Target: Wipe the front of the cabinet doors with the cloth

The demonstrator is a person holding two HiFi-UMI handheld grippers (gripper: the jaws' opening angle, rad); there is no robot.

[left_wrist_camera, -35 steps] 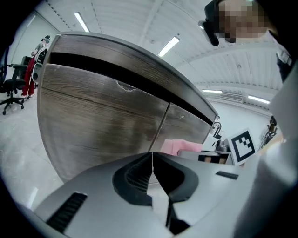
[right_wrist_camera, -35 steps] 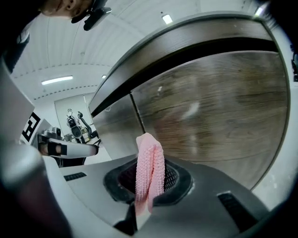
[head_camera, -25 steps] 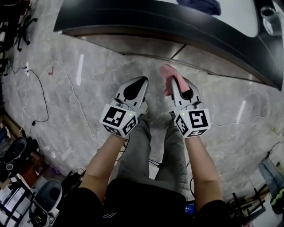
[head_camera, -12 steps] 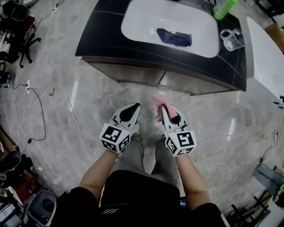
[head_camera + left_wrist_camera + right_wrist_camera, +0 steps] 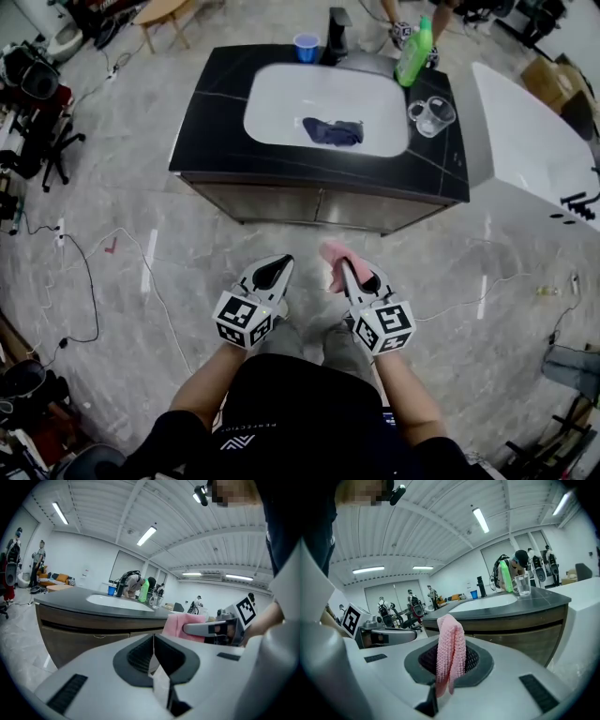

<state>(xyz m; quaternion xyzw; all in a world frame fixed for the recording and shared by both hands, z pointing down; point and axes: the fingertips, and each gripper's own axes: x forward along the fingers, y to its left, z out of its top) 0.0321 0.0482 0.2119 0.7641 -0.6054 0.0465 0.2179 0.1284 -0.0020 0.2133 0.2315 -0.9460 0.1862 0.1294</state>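
The cabinet doors (image 5: pixel 317 208) are brown-grey panels under a black counter with a white sink, some way ahead of both grippers. The pink cloth (image 5: pixel 332 258) sticks up out of my right gripper (image 5: pixel 346 271), which is shut on it. In the right gripper view the cloth (image 5: pixel 451 654) hangs folded between the jaws, with the doors (image 5: pixel 520 632) beyond. My left gripper (image 5: pixel 274 266) is level with it on the left, shut and holding nothing. In the left gripper view the jaws (image 5: pixel 153 641) meet, and the cloth (image 5: pixel 180 624) and the doors (image 5: pixel 89 632) show.
In the sink lies a dark blue rag (image 5: pixel 332 131). A green bottle (image 5: pixel 413 39), a blue cup (image 5: pixel 306 47) and a glass jug (image 5: pixel 431 116) stand on the counter. A white counter (image 5: pixel 525 131) lies to the right. Cables (image 5: pixel 84 272) run across the marble floor at left.
The cabinet has dropped back from close overhead to a full view with the whole sink top showing. Both grippers kept their pose side by side, the right still holding the cloth.
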